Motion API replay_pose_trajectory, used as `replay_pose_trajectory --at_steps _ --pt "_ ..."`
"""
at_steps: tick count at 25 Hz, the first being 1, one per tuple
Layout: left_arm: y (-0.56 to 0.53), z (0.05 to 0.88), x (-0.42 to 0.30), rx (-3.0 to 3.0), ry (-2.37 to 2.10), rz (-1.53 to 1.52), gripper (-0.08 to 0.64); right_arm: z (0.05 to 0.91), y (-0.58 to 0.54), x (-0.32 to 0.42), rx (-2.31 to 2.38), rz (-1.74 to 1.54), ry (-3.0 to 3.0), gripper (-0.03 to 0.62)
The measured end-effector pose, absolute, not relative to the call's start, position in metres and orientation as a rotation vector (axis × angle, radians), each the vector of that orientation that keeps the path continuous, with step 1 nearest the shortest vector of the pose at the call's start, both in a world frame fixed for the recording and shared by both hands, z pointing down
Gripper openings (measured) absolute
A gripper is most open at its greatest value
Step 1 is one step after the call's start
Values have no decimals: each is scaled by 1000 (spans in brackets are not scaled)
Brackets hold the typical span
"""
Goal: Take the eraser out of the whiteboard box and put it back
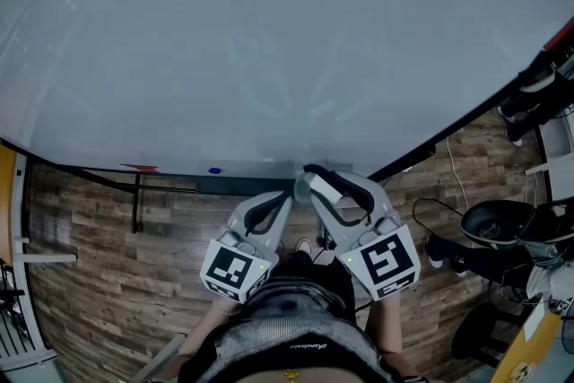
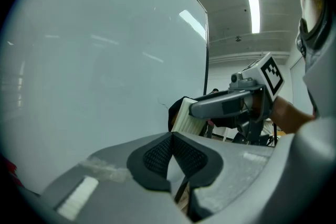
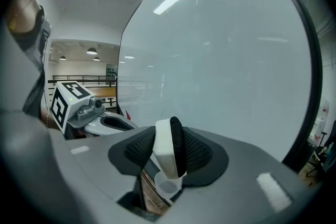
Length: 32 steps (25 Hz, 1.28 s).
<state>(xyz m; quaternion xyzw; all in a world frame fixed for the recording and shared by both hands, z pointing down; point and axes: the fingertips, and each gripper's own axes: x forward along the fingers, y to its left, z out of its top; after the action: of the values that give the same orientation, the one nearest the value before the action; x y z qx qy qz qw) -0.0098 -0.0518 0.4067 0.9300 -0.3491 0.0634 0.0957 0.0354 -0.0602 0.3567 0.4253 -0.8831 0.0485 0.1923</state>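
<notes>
Right hand-held gripper (image 3: 169, 150), eraser (image 3: 164, 157) clamped upright

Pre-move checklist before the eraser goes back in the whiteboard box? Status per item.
1. White eraser with black felt clamped between right gripper fingers: ok.
2. Left gripper fingers together, nothing between them: ok.
3. Grey whiteboard box in head view, under the whiteboard: ok.
4. Free space inside the box: cannot tell.
5. Left gripper out of the right's path: cannot tell, tips sit close together.
</notes>
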Motion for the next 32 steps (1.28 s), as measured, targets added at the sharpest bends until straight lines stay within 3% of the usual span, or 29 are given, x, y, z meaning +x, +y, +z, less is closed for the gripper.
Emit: replay_pose_trajectory --at_steps 32 --pt "-45 407 -9 2764 -1038 211 2 353 -57 38 1184 146 -2488 164"
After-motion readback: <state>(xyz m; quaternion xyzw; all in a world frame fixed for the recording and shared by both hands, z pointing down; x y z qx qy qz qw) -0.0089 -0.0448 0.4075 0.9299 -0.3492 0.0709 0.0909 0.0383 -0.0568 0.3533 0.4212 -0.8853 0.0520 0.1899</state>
